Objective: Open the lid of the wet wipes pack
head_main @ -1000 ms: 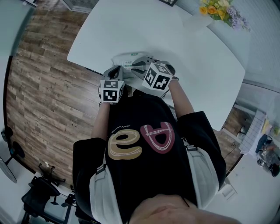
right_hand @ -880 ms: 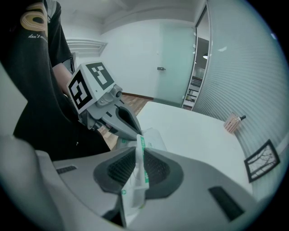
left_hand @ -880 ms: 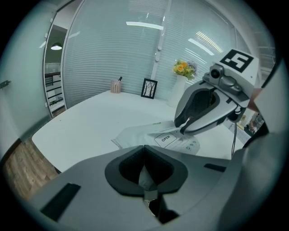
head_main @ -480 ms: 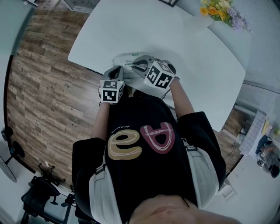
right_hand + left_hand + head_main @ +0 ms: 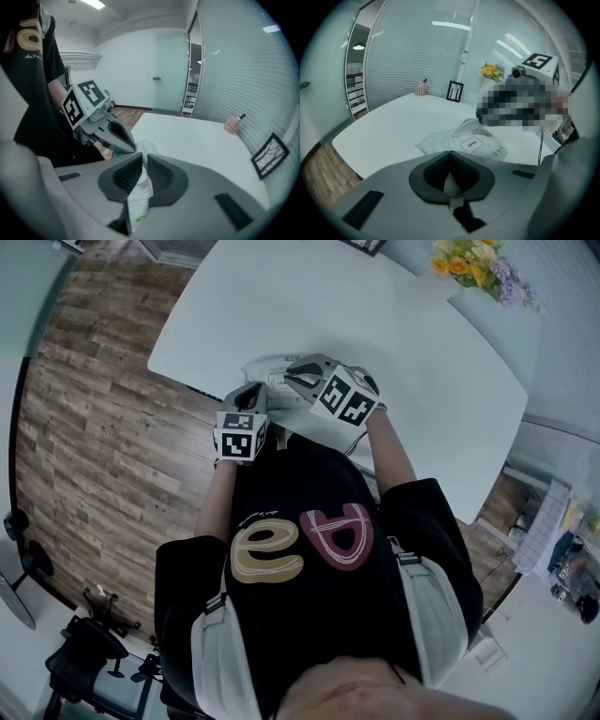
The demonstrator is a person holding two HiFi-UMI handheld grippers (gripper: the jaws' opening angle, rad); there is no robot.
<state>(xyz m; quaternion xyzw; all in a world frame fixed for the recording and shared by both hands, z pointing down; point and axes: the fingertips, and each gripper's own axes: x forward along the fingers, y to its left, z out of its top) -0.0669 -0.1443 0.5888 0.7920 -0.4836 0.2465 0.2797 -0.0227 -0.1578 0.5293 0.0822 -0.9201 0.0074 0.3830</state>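
Note:
The white wet wipes pack (image 5: 461, 140) lies near the table's front edge, its "OPEN" lid label (image 5: 472, 144) facing up. My left gripper (image 5: 450, 161) is shut on the pack's near edge, with white film pinched between the pads. My right gripper (image 5: 142, 159) comes in from the pack's other side; its jaws have just been closing and now pinch a thin white flap (image 5: 139, 185) of the pack. In the head view both grippers, left (image 5: 251, 395) and right (image 5: 298, 371), meet over the pack (image 5: 267, 371). The right gripper hides where the flap joins the pack.
The white table (image 5: 375, 324) stretches away behind the pack. At its far side stand a flower bouquet (image 5: 478, 263), a small picture frame (image 5: 455, 91) and a pen holder (image 5: 421, 88). Wooden floor (image 5: 94, 427) lies below the table's left edge.
In the head view my right gripper has edged slightly up and to the right and rolled a little. The left gripper and the pack stay where they were.

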